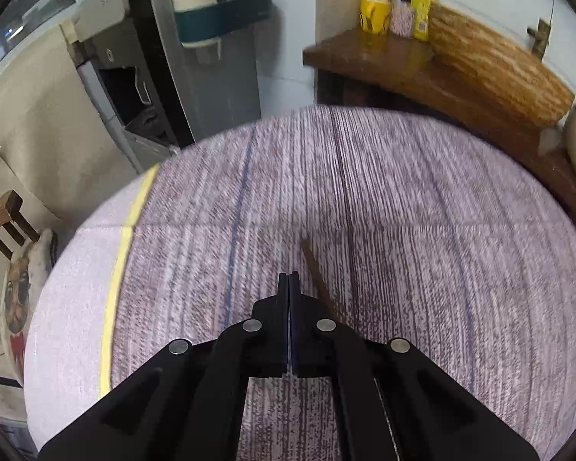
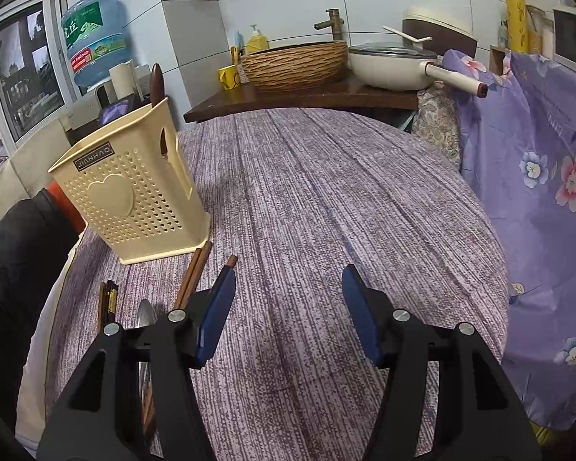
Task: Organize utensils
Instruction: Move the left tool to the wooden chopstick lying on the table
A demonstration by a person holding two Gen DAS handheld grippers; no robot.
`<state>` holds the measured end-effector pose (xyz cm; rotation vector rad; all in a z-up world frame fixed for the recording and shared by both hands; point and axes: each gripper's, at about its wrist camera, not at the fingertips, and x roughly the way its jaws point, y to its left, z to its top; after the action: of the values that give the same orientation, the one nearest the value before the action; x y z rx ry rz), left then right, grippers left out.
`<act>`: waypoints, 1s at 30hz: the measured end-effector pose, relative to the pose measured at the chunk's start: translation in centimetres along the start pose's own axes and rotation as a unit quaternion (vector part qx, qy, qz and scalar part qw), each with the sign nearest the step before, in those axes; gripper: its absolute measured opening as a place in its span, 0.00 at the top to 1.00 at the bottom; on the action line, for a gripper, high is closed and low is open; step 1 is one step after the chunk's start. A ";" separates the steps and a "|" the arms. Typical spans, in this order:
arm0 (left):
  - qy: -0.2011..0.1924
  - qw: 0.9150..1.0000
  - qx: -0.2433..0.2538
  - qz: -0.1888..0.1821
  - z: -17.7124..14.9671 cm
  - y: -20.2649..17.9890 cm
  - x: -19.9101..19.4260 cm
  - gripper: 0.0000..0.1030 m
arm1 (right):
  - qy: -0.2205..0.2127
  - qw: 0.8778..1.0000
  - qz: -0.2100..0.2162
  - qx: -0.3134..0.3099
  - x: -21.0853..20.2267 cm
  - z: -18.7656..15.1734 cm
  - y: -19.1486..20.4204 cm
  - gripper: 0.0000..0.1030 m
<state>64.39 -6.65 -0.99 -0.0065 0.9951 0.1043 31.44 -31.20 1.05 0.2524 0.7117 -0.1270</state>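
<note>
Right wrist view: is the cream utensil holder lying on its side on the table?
No. The cream utensil holder stands upright on the purple tablecloth, with loose chopsticks lying on the cloth beside its base.

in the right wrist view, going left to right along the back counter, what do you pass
yellow mug → woven basin → cream pan → the pan's handle

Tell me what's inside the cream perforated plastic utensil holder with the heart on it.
A dark brown rounded wooden handle rises above the back rim of the cream perforated plastic utensil holder. The walls cover the inside, so anything else in there cannot be seen.
</note>
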 end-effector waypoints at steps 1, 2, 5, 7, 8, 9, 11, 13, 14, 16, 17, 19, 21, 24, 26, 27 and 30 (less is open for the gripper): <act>-0.016 1.000 -0.007 -0.010 0.3 0.5 -1.0 0.99 | 0.000 1.000 0.000 0.000 0.0 -0.1 -0.1 0.44; -0.026 0.999 -0.013 -0.017 0.6 0.9 -1.8 0.99 | 0.000 1.000 -0.001 0.001 -0.1 -0.1 -0.4 0.44; -0.074 0.997 -0.024 -0.031 1.7 2.2 -5.7 0.99 | 0.002 1.000 0.002 0.008 -0.2 -0.3 -0.8 0.44; -0.116 0.993 -0.019 -0.034 2.2 3.0 -8.9 0.99 | 0.000 1.000 0.004 0.014 -0.4 -0.4 -1.0 0.44; -0.133 0.990 -0.016 -0.037 2.3 3.3 -10.3 0.99 | -0.001 1.000 0.007 0.017 -0.6 -0.5 -1.1 0.44; -0.150 0.988 -0.014 -0.039 2.4 3.7 -11.9 0.99 | -0.002 1.000 0.009 0.019 -0.7 -0.5 -1.1 0.44; -0.176 0.983 -0.013 -0.050 2.4 4.4 -14.6 0.99 | -0.005 1.000 0.013 0.020 -1.0 -0.6 -1.2 0.44; -0.198 0.978 -0.012 -0.059 2.3 5.0 -17.1 0.99 | -0.008 1.000 0.016 0.020 -1.4 -0.7 -1.1 0.44; -0.208 0.976 -0.010 -0.057 2.1 5.4 -18.3 0.99 | -0.009 1.000 0.018 0.020 -1.6 -0.8 -1.1 0.44; -0.213 0.975 -0.007 -0.065 1.5 5.7 -20.1 0.99 | -0.010 1.000 0.022 0.018 -2.0 -1.0 -1.0 0.44; -0.211 0.974 -0.008 -0.078 1.6 6.1 -20.5 0.99 | -0.010 1.000 0.023 0.017 -2.2 -1.1 -0.9 0.44; -0.198 0.975 -0.005 -0.101 1.0 6.7 -21.3 0.99 | -0.011 1.000 0.025 0.015 -2.7 -1.2 -0.8 0.44; -0.192 0.977 0.021 -0.086 0.5 6.1 -21.6 0.99 | -0.014 0.999 0.026 0.014 -3.3 -1.5 -0.8 0.44; -0.137 0.983 0.010 -0.119 0.7 6.1 -19.4 0.98 | -0.016 1.000 0.022 0.007 -3.8 -1.9 -0.6 0.44; -0.097 0.987 0.007 -0.126 0.9 5.3 -17.1 0.54 | -0.016 1.000 0.021 0.002 -4.0 -2.1 -0.5 0.44; -0.074 0.990 -0.002 -0.123 1.0 4.9 -15.4 0.26 | -0.015 1.000 0.021 0.003 -4.0 -2.3 -0.6 0.44; -0.031 0.994 -0.022 -0.098 0.8 3.7 -11.3 0.29 | -0.013 1.000 0.007 0.003 -3.9 -2.5 -1.0 0.44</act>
<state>58.69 -3.91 9.05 -0.1410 0.9246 -0.0525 26.76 -31.40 1.59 0.2613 0.6827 -0.1184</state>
